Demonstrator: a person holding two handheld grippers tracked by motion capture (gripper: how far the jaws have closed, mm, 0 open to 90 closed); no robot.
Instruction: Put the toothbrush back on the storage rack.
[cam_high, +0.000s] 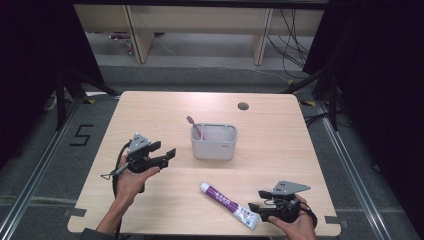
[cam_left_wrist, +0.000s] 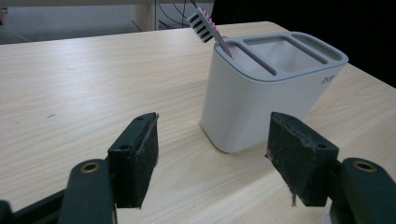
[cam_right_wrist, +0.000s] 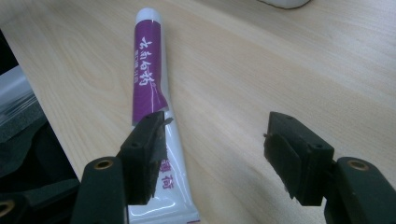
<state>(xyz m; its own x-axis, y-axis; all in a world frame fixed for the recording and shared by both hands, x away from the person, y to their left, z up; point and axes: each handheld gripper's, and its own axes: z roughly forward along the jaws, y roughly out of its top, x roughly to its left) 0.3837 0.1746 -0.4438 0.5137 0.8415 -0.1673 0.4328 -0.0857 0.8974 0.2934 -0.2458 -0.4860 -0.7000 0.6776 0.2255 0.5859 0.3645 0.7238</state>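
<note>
Standing in the far-left slot of the holder (cam_high: 214, 142), the toothbrush (cam_high: 194, 127) looks already stowed, bristles up and leaning left, so by my reading about half the tidying is done; the toothpaste (cam_high: 230, 205) is what is left, lying flat on the counter (cam_high: 150, 110) near the front edge, right of centre, cap end pointing far-left and crimped end toward the right gripper (cam_high: 256, 207). That gripper rests low at the near right; in the right gripper view its fingers (cam_right_wrist: 148, 154) stand wide apart and hold nothing, with the tube (cam_right_wrist: 148, 79) lying beside and partly under the left one rather than squarely between the pair, so no grasp has begun. The left gripper (cam_high: 167, 151) hovers left of the holder, aimed at it; its fingers (cam_left_wrist: 135, 156) are also spread wide and empty, the holder's near corner (cam_left_wrist: 243, 116) showing between them but well clear of the pads. Two slots of the holder look free, the middle one large enough, I judge, for the tube. Little stands in the way: the counter between tube and holder is bare, and only the leaning brush at the left slot could be knocked on the way in. A round cable hole (cam_high: 243, 106) sits at the far side, well apart from the work.
</note>
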